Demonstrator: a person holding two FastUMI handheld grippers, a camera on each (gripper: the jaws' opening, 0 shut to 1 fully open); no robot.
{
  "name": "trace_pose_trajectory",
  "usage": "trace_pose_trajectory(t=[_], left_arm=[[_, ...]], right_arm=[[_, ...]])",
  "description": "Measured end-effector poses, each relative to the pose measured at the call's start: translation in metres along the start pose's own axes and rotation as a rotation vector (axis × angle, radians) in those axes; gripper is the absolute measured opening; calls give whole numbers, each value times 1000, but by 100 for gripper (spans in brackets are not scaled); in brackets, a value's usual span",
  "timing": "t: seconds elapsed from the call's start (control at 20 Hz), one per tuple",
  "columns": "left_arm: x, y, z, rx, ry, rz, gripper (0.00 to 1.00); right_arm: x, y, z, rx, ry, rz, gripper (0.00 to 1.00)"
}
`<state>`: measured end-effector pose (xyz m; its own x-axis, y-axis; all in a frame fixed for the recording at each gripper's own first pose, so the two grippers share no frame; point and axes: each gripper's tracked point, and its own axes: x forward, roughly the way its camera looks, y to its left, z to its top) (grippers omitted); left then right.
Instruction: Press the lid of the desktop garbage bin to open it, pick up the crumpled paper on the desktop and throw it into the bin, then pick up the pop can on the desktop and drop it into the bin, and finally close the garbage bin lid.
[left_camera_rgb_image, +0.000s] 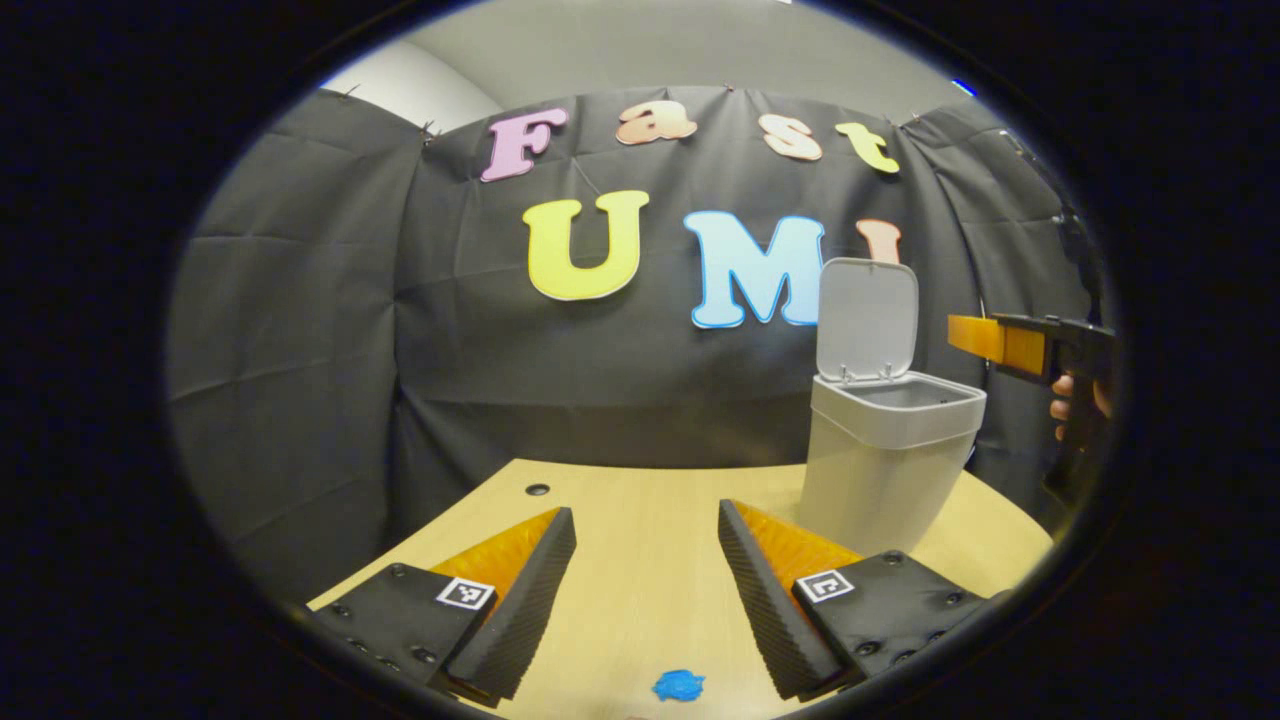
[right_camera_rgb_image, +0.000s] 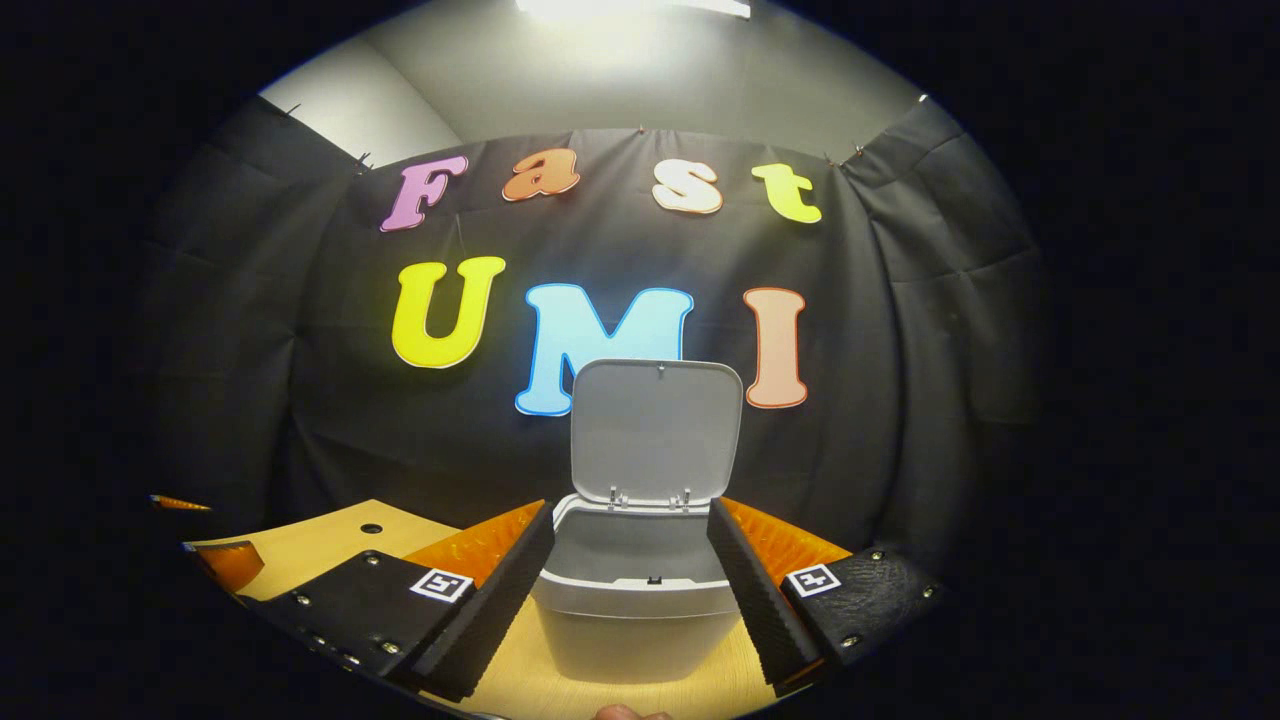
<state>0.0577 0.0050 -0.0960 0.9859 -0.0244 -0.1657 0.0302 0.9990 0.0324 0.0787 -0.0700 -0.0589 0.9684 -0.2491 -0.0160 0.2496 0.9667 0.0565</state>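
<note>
Standing lid-up on the table, the bin carries no readable label; left claw and right claw gape wide.

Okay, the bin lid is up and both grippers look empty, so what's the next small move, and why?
Probably bring the right gripper down onto the lid to close it. The bin stands open with its lid upright, both grippers are open and hold nothing, and the table in sight carries no paper or can. Whether they're inside the bin can't be told.
</note>
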Motion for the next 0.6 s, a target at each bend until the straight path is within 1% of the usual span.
trace_pose_trajectory(t=[0.25,0.4,0.45,0.6], left_arm=[[3,-6,-39,11,77,-29,98],[5,-10,-63,40,134,-48,94],[5,-9,-71,56,150,-50,98],[8,-15,-96,69,191,-83,98]], right_arm=[[-14,10,-13,-24,16,4,98],[-27,18,-20,-12,40,12,98],[-31,21,-24,-8,47,12,98],[-46,25,-26,-21,48,4,98]])
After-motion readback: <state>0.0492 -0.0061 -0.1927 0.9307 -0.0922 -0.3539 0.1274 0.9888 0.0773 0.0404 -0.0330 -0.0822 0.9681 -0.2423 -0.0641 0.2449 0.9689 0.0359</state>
